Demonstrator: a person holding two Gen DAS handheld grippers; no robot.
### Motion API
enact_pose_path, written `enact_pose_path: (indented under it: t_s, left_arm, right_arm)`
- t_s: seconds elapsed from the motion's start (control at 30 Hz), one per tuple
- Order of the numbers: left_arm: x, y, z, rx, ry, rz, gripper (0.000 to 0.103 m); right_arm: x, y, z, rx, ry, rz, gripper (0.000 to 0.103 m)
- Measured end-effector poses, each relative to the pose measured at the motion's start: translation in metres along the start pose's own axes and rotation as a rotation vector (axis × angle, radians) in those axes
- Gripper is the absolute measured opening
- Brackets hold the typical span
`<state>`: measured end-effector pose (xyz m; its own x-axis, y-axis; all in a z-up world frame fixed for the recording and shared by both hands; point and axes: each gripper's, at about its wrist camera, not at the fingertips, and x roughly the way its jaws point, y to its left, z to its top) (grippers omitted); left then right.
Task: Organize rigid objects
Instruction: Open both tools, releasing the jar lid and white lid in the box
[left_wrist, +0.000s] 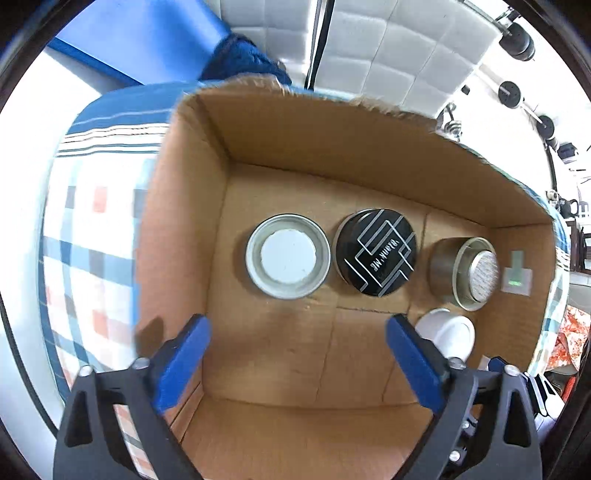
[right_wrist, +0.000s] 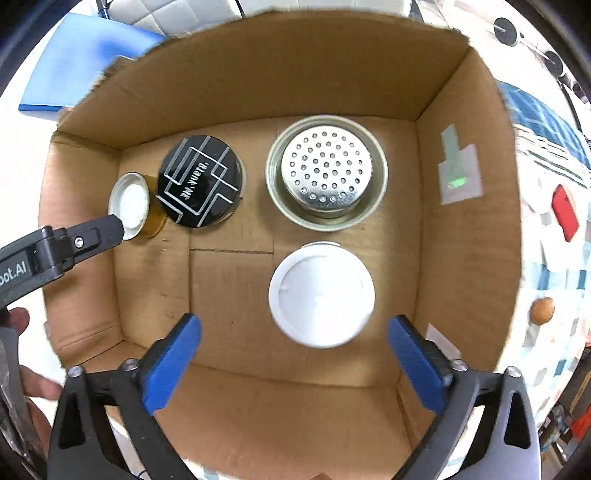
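Checked cloth under cardboard box (right_wrist: 236, 88), left claw (left_wrist: 297, 326) and right claw (right_wrist: 293, 325) both wide apart, empty.

Matt brown cardboard box (right_wrist: 236, 74) — shiny perforated metal tin (right_wrist: 326, 170), glossy black lid (right_wrist: 199, 181), smooth white plastic cap (right_wrist: 320, 294)

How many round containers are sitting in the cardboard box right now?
4. Along the back: a gold tin with a white inset lid at left, a black "Blank ME" tin touching it, a perforated silver metal cup at right. A white-lidded round tub sits in front of that cup.
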<state>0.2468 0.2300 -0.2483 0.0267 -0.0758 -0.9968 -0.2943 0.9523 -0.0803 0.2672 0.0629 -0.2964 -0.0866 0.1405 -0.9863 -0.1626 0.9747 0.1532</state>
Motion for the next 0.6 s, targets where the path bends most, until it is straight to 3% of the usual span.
enact_pose_path:
  t_s: [0.23,0.6]
  left_arm:
    - [-0.039,-0.001,-0.039,0.021,-0.079,0.015,0.103]
    - [-0.092,-0.010,-0.077,0.053,-0.173,0.035,0.103]
  right_arm:
    - [-0.027,0.011,-0.021,-0.016,-0.050,0.001,0.103]
    - [-0.090,0.003,-0.083,-0.040,-0.133,0.005,0.103]
